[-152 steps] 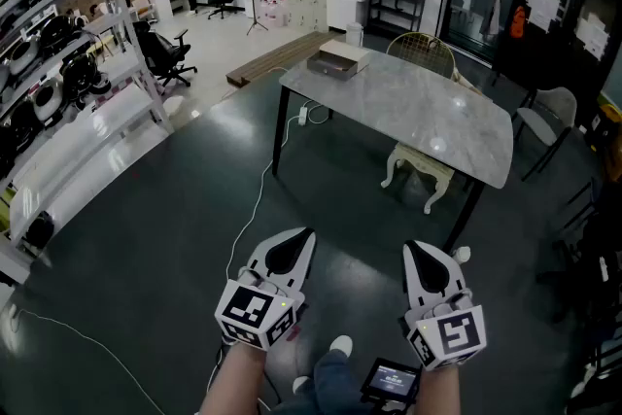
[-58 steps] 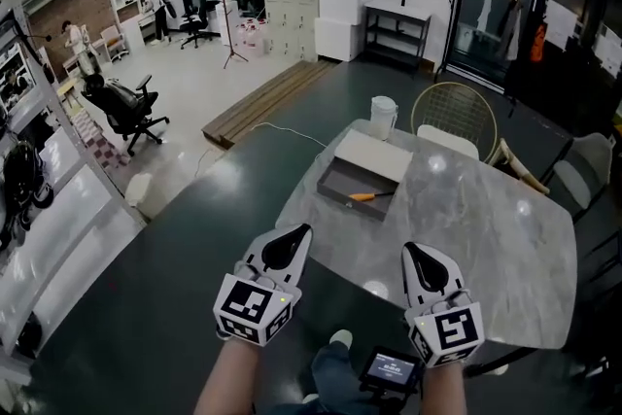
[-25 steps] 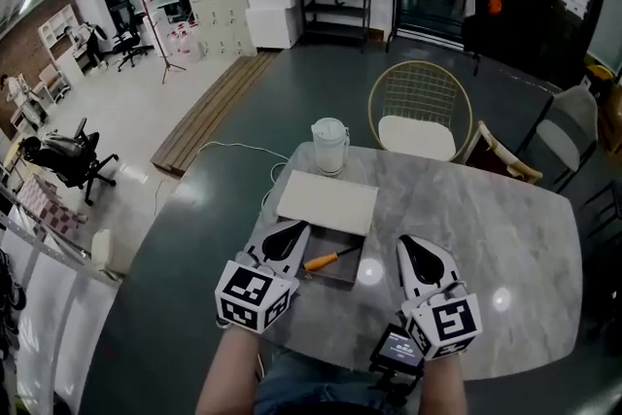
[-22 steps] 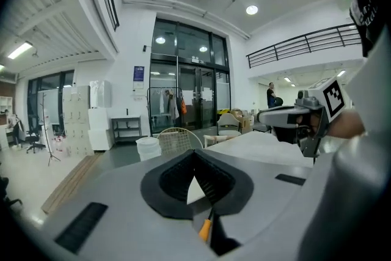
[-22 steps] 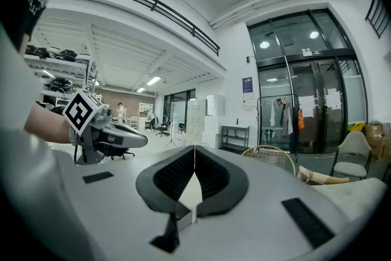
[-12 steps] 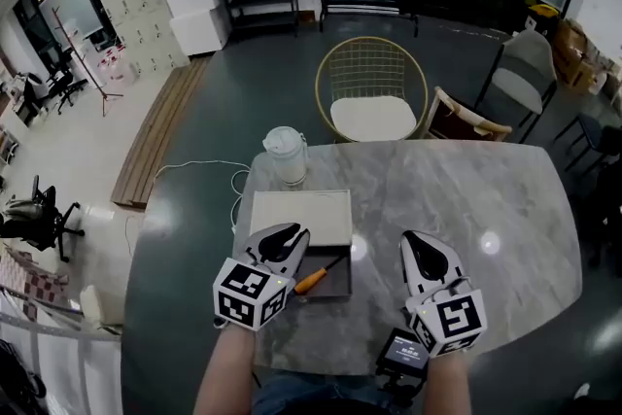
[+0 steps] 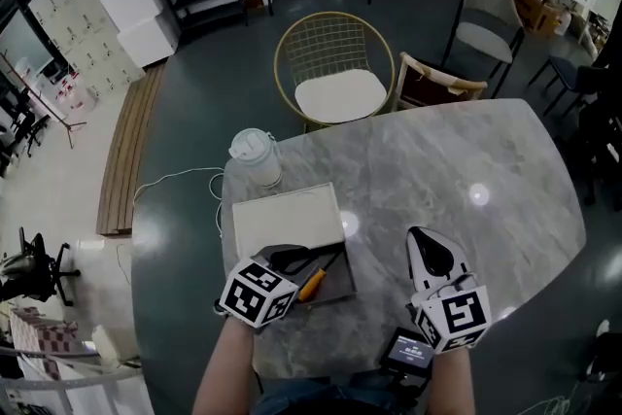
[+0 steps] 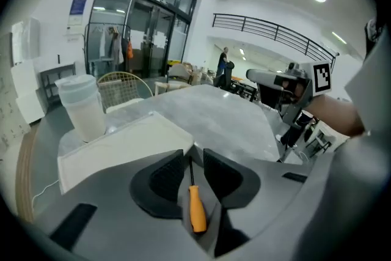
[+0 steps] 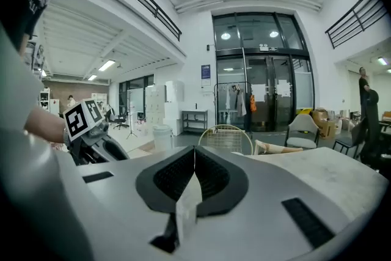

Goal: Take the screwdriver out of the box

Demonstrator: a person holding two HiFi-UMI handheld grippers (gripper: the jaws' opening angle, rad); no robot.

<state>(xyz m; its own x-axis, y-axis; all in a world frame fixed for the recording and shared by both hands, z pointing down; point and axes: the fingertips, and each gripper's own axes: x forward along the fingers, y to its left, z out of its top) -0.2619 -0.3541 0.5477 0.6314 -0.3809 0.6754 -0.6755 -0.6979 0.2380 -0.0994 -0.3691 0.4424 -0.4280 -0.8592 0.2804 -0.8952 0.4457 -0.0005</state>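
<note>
**Marble table (image 7: 437, 170), open box: left gripper lines up on the screwdriver**

Our left gripper (image 8: 193, 162) tips down into the box (image 7: 342, 279). Its jaws have just been opening and now stand spread. The screwdriver (image 8: 196, 208) shows between them, orange handle nearest us and thin shaft pointing away, and neither pad presses on it yet. It lies on the box floor, near the front wall, not yet lifted. At the far side of the box sits a pale lid (image 7: 287, 221), and beyond that a clear jug (image 7: 255, 155) near the table edge. Our right gripper (image 7: 426, 243) hangs over bare marble well to the right of the box, jaws pressed together on nothing. A wire chair (image 7: 335, 83) stands at the far side of the table.

We judge the step in hand to be the reach and grasp, with the task barely begun. To do it well, we would:

- sink the jaws so they straddle the handle rather than the slim shaft, which could slip or roll
- keep the pads square to its length and close only once low enough to catch it at mid-height
- keep the near jaw off the front wall, which stands close
- lift straight up, so the tip clears the rim and lid
</note>
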